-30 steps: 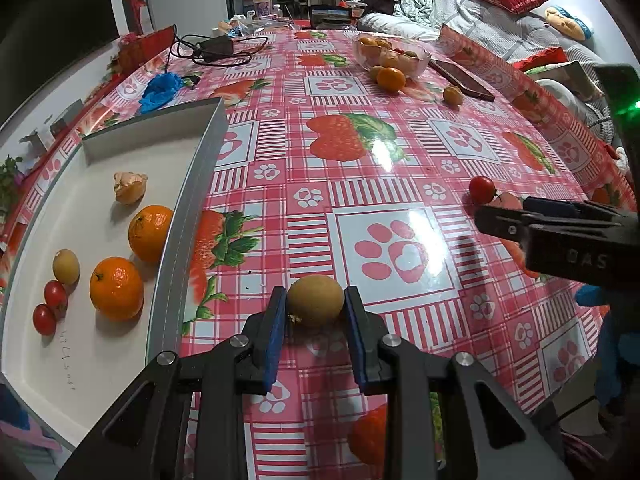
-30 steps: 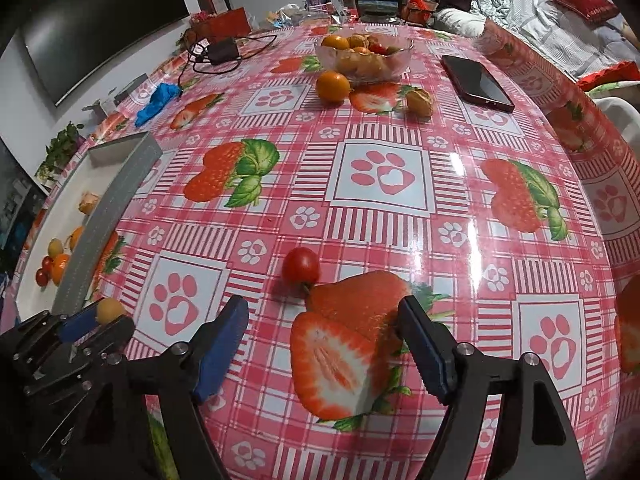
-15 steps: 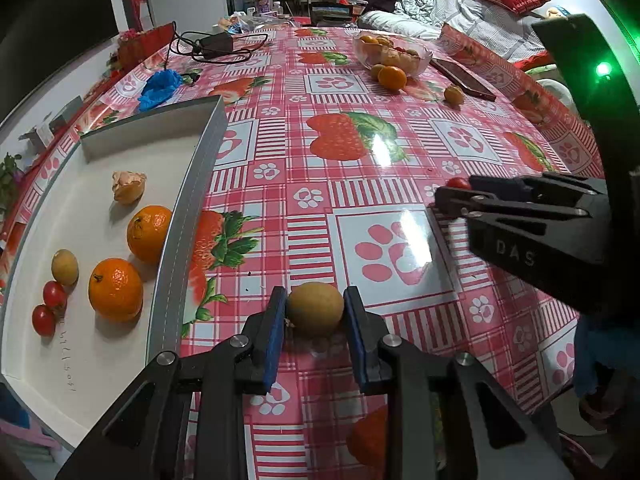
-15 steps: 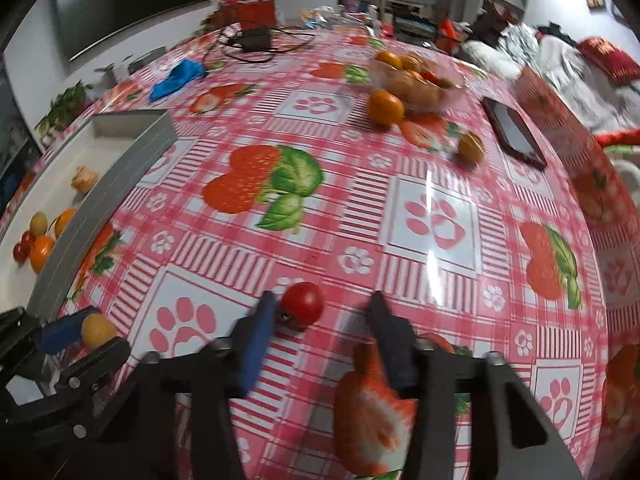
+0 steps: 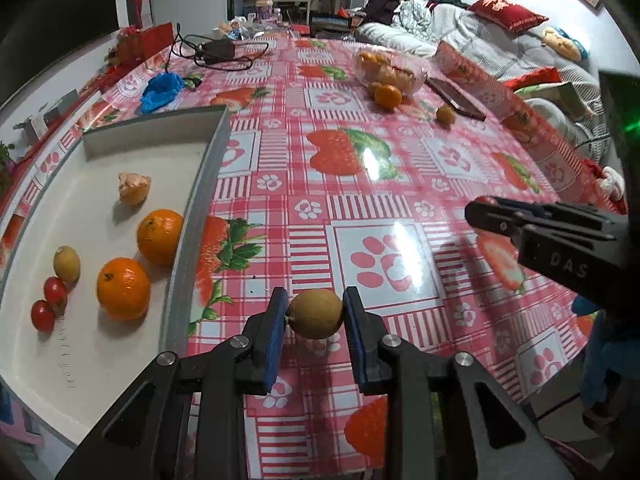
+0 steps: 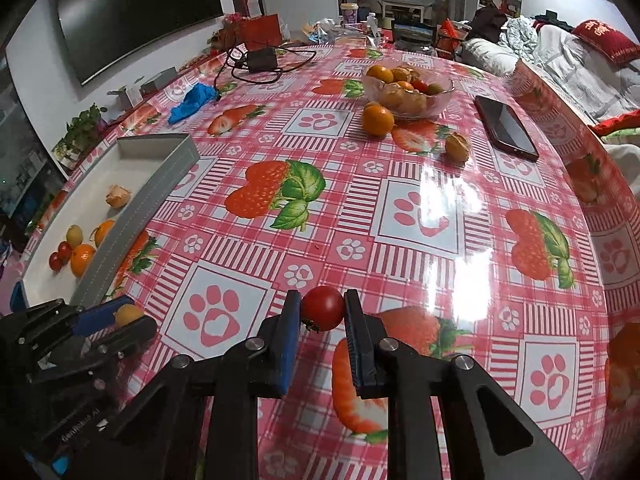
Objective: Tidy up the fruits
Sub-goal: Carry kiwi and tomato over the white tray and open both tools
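While the left gripper (image 5: 316,312) is clamped on a tan round fruit (image 5: 315,314) just right of the tray (image 5: 196,216), the right gripper (image 6: 322,309) pinches a cherry tomato (image 6: 322,308) above the table (image 6: 420,200). The tray at the left holds two oranges (image 5: 123,288), two cherry tomatoes, a tan fruit and a peeled segment. A far glass bowl (image 6: 408,92) holds more fruit.

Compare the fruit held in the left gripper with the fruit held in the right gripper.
The left gripper holds a tan-brown round fruit with a dull skin; the right gripper holds a cherry tomato, red and glossy. The brown fruit looks larger. Both are round and pinched between blue pads.
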`<state>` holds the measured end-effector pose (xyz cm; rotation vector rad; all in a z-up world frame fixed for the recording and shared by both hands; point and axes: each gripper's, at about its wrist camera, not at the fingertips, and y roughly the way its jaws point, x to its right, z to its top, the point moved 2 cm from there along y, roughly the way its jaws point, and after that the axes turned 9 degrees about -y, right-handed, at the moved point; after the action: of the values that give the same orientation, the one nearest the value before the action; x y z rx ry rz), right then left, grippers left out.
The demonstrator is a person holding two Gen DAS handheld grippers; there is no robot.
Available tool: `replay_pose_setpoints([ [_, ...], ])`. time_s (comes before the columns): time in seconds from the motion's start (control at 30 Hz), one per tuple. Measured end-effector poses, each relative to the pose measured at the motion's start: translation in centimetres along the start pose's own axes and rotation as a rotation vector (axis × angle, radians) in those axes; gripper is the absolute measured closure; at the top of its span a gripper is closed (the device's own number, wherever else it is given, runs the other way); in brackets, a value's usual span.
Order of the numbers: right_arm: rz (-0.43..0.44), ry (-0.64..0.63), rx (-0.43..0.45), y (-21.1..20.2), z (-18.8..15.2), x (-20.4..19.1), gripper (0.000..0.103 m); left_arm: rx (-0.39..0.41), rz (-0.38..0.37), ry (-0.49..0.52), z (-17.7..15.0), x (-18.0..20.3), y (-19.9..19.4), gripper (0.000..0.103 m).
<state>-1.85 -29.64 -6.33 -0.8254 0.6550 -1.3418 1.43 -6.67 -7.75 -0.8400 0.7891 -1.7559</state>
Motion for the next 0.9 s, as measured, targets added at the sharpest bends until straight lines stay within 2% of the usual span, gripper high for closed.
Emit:
replay_pose_setpoints([
  [0.4, 0.032, 0.017, 0.015, -1.1, 0.6, -1.0, 0.08, 0.061, -0.019, -0.069, 1.6, -2.7, -3.5, 0.072],
  [0.73, 0.057, -0.018, 0.025, -1.4, 2.9, -3.3, 0.08, 0.115, 0.008, -0.1, 3.3, -5.8, -6.1, 0.072],
  [0.9, 0.076, -0.052, 0.035, -1.3, 4.7, -5.3, 0.08, 0.144, 0.036, -0.144, 4.5, -8.8, -7.1, 0.072],
])
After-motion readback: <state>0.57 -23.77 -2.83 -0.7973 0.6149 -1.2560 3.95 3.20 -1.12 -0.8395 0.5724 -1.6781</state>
